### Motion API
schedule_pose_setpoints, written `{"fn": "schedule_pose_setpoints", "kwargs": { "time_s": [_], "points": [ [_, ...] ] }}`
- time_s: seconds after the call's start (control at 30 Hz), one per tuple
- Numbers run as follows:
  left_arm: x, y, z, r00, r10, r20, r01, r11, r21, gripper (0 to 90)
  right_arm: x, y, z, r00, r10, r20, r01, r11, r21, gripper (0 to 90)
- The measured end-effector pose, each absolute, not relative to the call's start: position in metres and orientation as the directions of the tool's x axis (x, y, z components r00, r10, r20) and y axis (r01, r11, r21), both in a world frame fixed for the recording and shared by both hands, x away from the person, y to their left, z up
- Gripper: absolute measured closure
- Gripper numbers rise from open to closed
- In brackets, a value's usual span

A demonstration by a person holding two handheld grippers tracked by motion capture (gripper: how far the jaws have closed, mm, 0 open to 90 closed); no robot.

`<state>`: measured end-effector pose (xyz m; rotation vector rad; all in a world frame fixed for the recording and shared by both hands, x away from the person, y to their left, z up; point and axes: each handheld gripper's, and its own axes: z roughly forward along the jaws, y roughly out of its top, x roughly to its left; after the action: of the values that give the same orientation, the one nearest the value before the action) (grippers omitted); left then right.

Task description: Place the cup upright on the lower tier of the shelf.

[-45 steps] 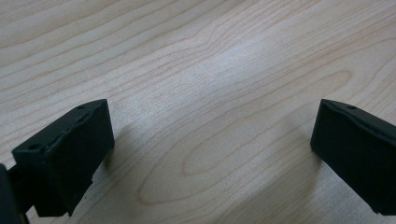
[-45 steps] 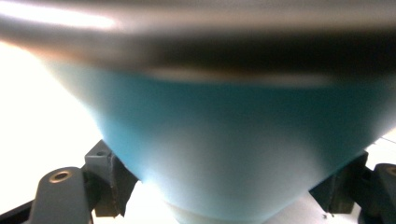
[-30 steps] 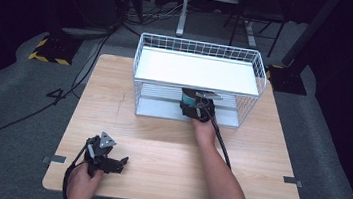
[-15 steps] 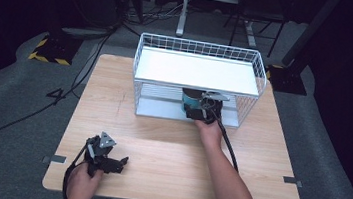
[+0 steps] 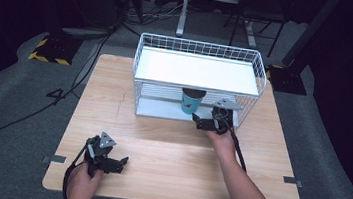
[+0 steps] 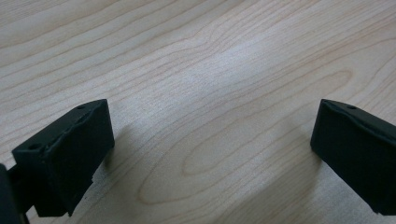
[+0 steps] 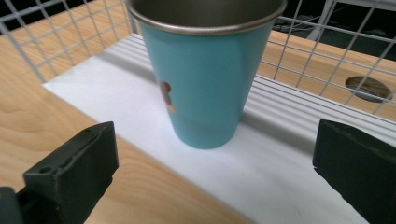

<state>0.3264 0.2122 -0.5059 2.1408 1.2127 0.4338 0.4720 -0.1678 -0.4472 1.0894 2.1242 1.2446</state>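
A teal metal cup [image 5: 192,101] [image 7: 205,84] stands upright on the lower shelf [image 7: 140,107] of a white wire rack [image 5: 200,47] at the table's back. My right gripper [image 5: 198,122] [image 7: 215,163] is just in front of the rack, pointing at the cup. Its jaws have just been opening and now stand wide apart. Nothing is between them, and the cup sits a little beyond their tips. My left gripper [image 5: 119,162] [image 6: 212,140] rests near the front left of the wooden table [image 5: 174,149], open over bare wood.
The rack has a white top shelf [image 5: 198,72] above the cup and wire walls at the sides and back. A round hole [image 7: 369,87] shows in the tabletop behind the rack. Dark floor with cables surrounds the table.
My right gripper has let go of the cup and drawn back out of the rack, toward the right and the person. The cup stays on the lower shelf. The left gripper has not moved.
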Motion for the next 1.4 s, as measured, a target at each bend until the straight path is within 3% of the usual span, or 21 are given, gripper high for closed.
{"fn": "schedule_pose_setpoints", "kwargs": {
  "time_s": [0.47, 0.67, 0.9, 1.4],
  "points": [
    [0.326, 0.212, -0.506, 0.522, 0.853, -0.023, 0.644, -0.376, 0.666, 0.0, 0.427, -0.207, -0.423, -0.608, 0.792, 0.06, 0.419, 0.256, 0.871, 2.0],
    [0.326, 0.212, -0.506, 0.522, 0.853, -0.023, 0.645, -0.376, 0.666, 0.0, 0.413, -0.226, -0.42, -0.612, 0.789, 0.046, 0.421, 0.276, 0.864, 3.8],
    [0.326, 0.212, -0.506, 0.521, 0.853, -0.024, 0.646, -0.376, 0.665, 0.0, 0.389, -0.25, -0.416, -0.641, 0.767, -0.032, 0.387, 0.359, 0.85, 12.3],
    [0.327, 0.212, -0.506, 0.523, 0.852, -0.024, 0.646, -0.378, 0.663, 0.0, 0.343, -0.285, -0.424, -0.669, 0.744, -0.004, 0.397, 0.361, 0.844, 14.4]
  ]
}}
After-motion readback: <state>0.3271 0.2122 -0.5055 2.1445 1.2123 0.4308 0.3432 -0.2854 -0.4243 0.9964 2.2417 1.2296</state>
